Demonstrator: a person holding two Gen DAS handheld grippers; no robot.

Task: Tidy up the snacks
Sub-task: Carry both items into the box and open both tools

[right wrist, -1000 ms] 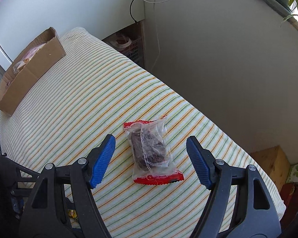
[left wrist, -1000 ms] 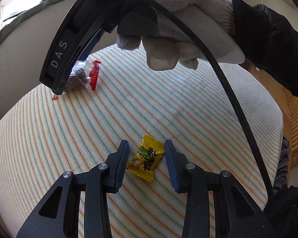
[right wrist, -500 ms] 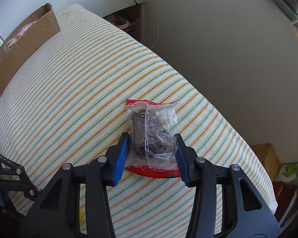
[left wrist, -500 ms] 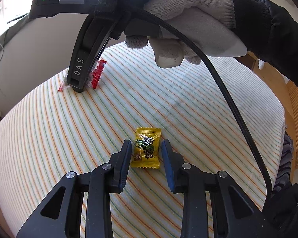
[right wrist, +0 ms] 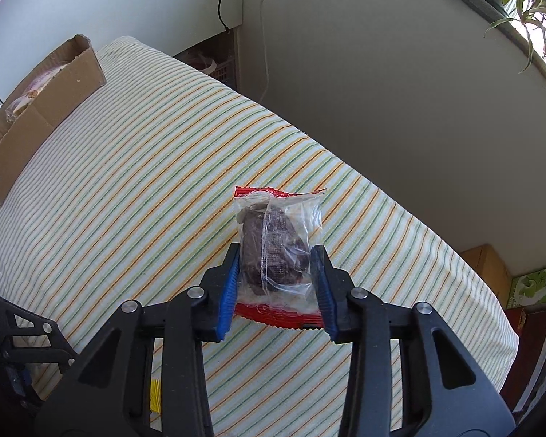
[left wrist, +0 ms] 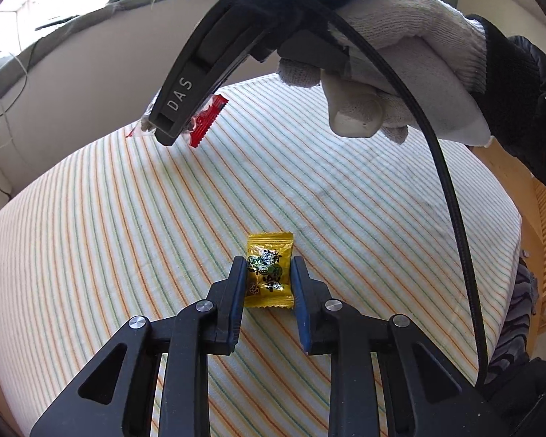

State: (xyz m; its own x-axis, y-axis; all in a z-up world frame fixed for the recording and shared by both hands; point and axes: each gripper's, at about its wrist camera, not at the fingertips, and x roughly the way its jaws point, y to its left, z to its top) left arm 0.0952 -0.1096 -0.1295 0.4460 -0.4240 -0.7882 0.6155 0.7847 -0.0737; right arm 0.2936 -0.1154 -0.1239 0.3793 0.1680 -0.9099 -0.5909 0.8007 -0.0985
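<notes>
Snacks in plain sight are numbering two on the striped cloth (left wrist: 134, 255), with more packets showing inside one cardboard box (right wrist: 51, 109) that is sitting at the far left corner of the cloth in the right wrist view; their count cannot be told.

One yellow candy packet (left wrist: 269, 269) is lying flat on the cloth, and the left gripper (left wrist: 268, 267) is pinching it, its two fingers pressing against the packet's two long sides after just closing in.

One clear packet with red ends (right wrist: 278, 251), holding a dark brown cake, is sitting between the two blue pads (right wrist: 229, 287) of the right gripper (right wrist: 277, 255). The jaws have just been narrowing, and the pads are squeezing the wrapper on both sides while its near red end is resting on the cloth, close to the edge that is facing the wall.

In the left wrist view, one gloved hand (left wrist: 393, 62) is gripping the right gripper's handle, and one black cable (left wrist: 451, 196) is hanging down from it. Only the red end of the clear packet is peeking out there.
</notes>
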